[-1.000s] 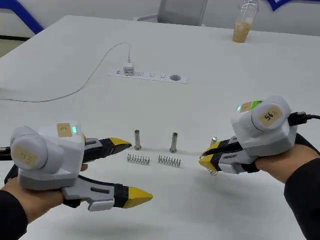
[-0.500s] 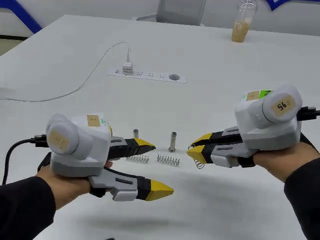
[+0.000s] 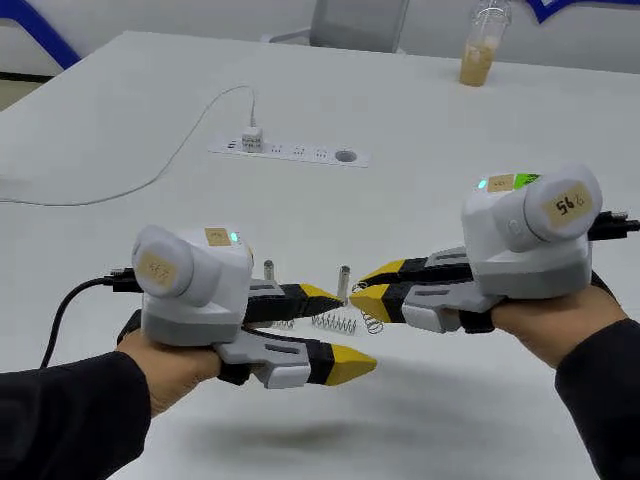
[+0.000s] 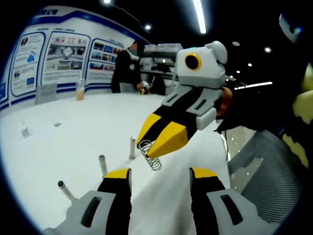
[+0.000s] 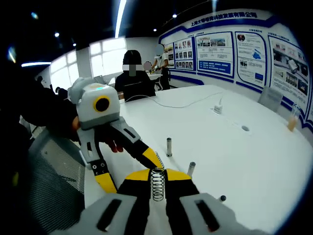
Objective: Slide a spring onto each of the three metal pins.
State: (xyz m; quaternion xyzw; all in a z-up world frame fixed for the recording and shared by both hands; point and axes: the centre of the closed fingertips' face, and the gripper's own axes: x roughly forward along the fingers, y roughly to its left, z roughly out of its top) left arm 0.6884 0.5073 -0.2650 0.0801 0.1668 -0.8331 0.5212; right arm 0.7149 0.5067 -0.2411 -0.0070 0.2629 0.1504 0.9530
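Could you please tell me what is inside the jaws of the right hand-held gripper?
The right hand-held gripper pinches a spring; the pinched coils are partly covered by its yellow tips.

Pins (image 4: 132, 147): three, upright. Springs (image 3: 335, 322): three. Two lie on the table (image 3: 450, 150) at the pins' 6 o'clock; one spring (image 5: 157, 183) is pinched in the right gripper (image 3: 356, 286). Grippers: two, counting the left gripper (image 3: 358, 331). Power strip (image 3: 290, 152): one. Cup (image 3: 477, 55): one.
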